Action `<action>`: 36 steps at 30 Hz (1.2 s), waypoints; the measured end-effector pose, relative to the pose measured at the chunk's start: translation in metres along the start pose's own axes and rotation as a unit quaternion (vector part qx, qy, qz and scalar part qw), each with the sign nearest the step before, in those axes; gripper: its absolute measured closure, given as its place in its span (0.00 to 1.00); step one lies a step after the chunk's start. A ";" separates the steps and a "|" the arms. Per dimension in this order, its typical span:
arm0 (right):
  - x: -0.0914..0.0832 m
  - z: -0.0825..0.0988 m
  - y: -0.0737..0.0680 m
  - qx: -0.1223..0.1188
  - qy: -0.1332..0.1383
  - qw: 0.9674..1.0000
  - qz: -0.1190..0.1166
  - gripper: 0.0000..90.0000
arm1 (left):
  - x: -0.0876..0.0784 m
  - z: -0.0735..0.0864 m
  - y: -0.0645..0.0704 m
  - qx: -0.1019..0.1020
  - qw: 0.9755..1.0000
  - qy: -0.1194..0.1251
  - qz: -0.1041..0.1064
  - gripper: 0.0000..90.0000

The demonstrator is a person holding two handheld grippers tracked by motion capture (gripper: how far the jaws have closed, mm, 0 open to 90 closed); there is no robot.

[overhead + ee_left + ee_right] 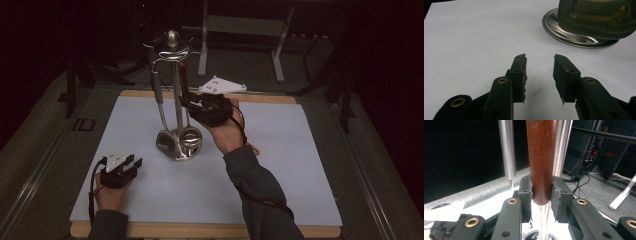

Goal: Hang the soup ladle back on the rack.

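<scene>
My right hand-held gripper (541,192) is clamped on the brown wooden handle (541,157) of a ladle with a steel bowl, which hangs on the chrome utensil stand (176,95) in the middle of the pale blue table (280,165). The ladle's long axis runs upright, handle top at the hooks, bowl (190,136) down by the round base. I judge it neither clearly seated nor freed. My left hand-held gripper (539,75) rests open and empty near the table's front left.
</scene>
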State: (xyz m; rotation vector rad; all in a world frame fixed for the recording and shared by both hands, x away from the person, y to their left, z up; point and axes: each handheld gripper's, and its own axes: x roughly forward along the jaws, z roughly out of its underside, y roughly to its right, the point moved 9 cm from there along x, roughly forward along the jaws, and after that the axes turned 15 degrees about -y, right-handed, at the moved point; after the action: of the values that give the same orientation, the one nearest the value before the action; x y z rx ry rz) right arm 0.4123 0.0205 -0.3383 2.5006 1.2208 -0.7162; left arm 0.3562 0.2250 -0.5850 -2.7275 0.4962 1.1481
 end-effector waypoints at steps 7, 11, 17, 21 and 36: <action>0.000 -0.004 -0.001 -0.009 -0.012 1.000 -0.001 0.81 | 0.000 0.000 0.000 0.000 1.000 -0.001 0.000 0.70; 0.002 -0.006 0.000 -0.003 -0.014 1.000 -0.004 0.81 | 0.000 0.000 0.000 0.000 1.000 0.000 0.001 0.70; 0.005 -0.008 0.001 -0.005 -0.019 1.000 -0.007 0.81 | 0.000 0.000 0.000 0.000 1.000 0.000 0.001 0.70; 0.006 -0.010 0.003 -0.007 -0.022 1.000 -0.008 0.81 | 0.000 0.000 0.000 -0.001 1.000 0.001 0.001 0.70; 0.004 -0.006 0.009 -0.001 -0.019 1.000 -0.019 0.75 | 0.000 0.000 0.000 0.000 1.000 0.000 0.001 0.70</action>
State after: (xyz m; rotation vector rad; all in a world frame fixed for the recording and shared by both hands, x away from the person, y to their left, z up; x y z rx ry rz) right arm 0.4235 0.0207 -0.3349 2.4574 1.2592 -0.7674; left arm 0.3563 0.2251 -0.5850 -2.7275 0.4978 1.1490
